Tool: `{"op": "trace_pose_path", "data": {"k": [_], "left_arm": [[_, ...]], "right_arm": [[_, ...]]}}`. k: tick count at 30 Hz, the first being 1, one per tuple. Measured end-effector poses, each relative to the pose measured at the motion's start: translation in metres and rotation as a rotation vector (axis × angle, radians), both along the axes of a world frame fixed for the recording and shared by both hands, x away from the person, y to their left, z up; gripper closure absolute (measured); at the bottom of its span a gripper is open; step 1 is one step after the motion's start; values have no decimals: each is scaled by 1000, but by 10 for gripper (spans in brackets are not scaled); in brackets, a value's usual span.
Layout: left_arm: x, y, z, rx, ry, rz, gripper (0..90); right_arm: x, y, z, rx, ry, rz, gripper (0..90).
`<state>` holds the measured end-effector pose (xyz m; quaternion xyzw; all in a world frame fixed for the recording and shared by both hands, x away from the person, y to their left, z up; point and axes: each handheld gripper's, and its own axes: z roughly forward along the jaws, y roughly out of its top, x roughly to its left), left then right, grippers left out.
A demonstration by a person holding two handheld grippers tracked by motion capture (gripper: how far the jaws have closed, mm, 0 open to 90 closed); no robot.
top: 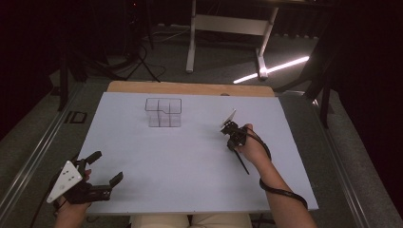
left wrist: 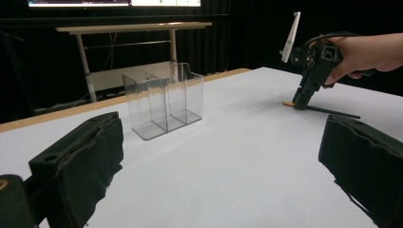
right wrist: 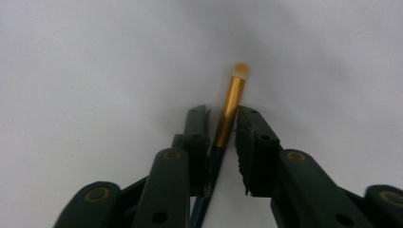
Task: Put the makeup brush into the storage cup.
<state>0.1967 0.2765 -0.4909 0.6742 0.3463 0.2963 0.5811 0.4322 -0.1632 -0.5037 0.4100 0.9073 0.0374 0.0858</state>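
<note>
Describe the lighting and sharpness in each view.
High view: dim surroundings, a bright strip of light on the floor, white table evenly lit. Left gripper view: clear organizer sharp, near jaws soft. Right gripper view: gold-tipped brush slightly blurred, faint shadow beside it.

On the tabletop [top: 190, 171] the divided container [top: 163, 113] stands toward the far side; the brush [top: 241, 160] lies well to its right, nearer the person.
</note>
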Motion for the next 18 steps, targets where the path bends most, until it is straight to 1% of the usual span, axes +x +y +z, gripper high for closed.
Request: {"op": "trace_pose_path", "data": {"k": [3,6,14,16,18], "left_arm": [[0,-1,0,2,0,0,18],[0,-1,0,1,-1,-2,19],[0,0,0,-1,0,-1,19],[0,0,0,-3,1,0,18],[0,0,0,-3,1,0,18]], "right_arm": [[1,1,0,2,14,-9,813],[0,2,-1,2,18,-14,831],[2,2,1,8,33,-39,841],[1,3,3,19,45,-36,841],[0,2,8,17,40,-27,842]]}}
